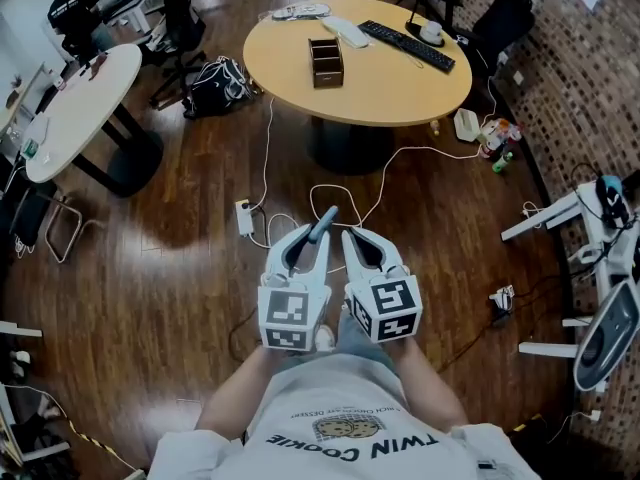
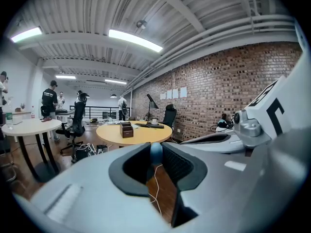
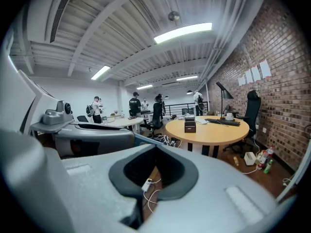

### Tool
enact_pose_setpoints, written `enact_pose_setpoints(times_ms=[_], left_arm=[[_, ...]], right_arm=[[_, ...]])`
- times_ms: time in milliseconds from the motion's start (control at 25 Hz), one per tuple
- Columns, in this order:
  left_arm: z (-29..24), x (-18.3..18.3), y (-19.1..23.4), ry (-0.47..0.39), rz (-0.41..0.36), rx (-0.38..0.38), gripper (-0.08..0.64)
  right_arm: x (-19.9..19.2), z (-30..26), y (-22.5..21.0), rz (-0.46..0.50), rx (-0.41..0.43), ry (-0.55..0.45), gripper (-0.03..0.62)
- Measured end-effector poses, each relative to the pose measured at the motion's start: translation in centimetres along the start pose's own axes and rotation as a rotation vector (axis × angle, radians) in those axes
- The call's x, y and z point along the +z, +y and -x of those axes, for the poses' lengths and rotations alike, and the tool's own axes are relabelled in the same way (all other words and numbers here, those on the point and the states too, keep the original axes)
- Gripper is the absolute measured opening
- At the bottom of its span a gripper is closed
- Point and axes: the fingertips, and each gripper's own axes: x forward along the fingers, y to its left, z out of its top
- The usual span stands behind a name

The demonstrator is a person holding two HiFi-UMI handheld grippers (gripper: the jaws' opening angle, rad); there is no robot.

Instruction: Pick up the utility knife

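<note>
Pinching the utility knife (image 1: 324, 222) is the left claw (image 1: 312, 240), folks: the slim blue-grey handle sits between its jaws and pokes out past the tips, pointing towards the round yellow surface (image 1: 380, 93). In the left gripper view the knife's rounded end is wedged between the dark pads (image 2: 181, 166), and the yellow surface lies straight beyond it. Just beside it, the right claw (image 1: 355, 236) has its tips pressed together with nothing in them; only floor shows through the hollow behind the tips. Both claws hang out in front of the person, well short of the yellow surface. Between them and that surface, a white power strip (image 1: 244, 218) and looping white cables (image 1: 385, 178) lie on the dark wooden floor (image 1: 150, 268). Up on the yellow surface, a brown wooden box (image 1: 325, 61) stands near the middle, and a black keyboard (image 1: 408, 45) and a mug (image 1: 432, 32) sit towards its far right edge. Left of it stands a white surface (image 1: 80, 108), and right of it is a brick wall (image 1: 590, 88).
</note>
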Motion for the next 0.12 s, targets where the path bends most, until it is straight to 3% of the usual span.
enact_pose_setpoints(times_ms=[120], left_arm=[[0.37,0.11,0.44,-0.001,-0.003,-0.001,0.077]], right_arm=[[0.33,-0.28,0.54,0.001,0.002,-0.005,0.002]])
